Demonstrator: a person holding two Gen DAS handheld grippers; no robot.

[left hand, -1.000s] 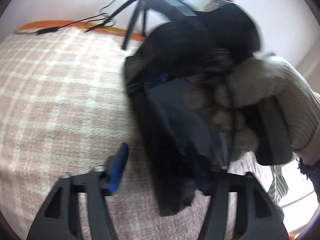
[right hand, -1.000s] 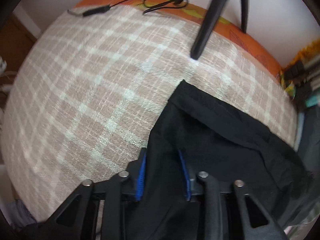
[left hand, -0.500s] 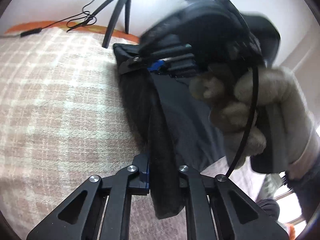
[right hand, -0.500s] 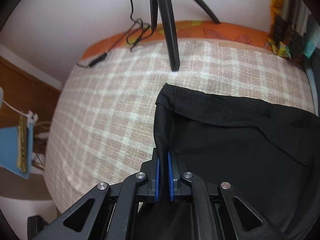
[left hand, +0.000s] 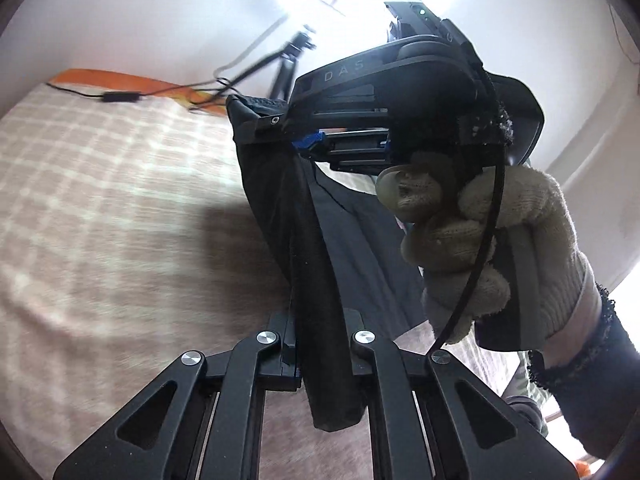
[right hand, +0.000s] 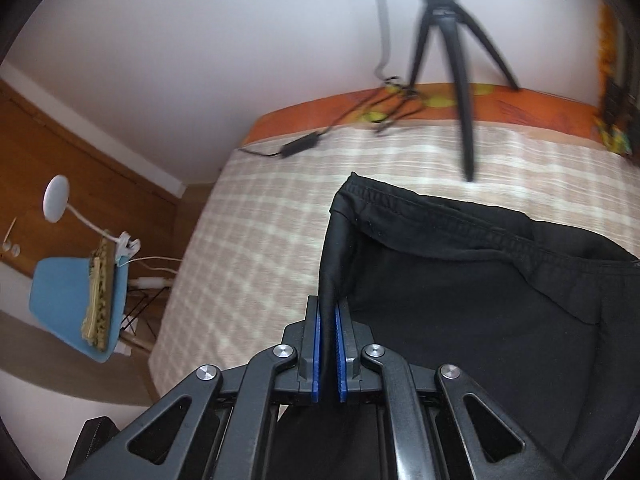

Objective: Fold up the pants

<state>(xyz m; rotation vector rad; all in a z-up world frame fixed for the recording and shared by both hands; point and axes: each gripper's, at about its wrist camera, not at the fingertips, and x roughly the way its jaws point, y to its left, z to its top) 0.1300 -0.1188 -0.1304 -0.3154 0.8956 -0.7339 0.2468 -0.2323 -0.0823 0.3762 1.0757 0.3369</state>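
Black pants (right hand: 460,304) hang above the checked bed cover (right hand: 256,240), their elastic waistband running across the right wrist view. My right gripper (right hand: 329,344) is shut on a fold of the waistband edge, blue pads pressing the cloth. In the left wrist view my left gripper (left hand: 320,344) is shut on another bunched strip of the pants (left hand: 316,280), which stretches up to the right gripper (left hand: 304,144). A gloved hand (left hand: 480,248) holds the right gripper's handle.
A black tripod (right hand: 448,40) stands at the far side of the bed with a cable and adapter (right hand: 300,144) beside it. An orange sheet (right hand: 440,100) edges the wall side. A blue chair (right hand: 76,304) with a clip lamp stands left of the bed.
Both grippers closed on the pants and then lifted them off the bed. The left one was open a second ago. The right view tilted up toward the wall.
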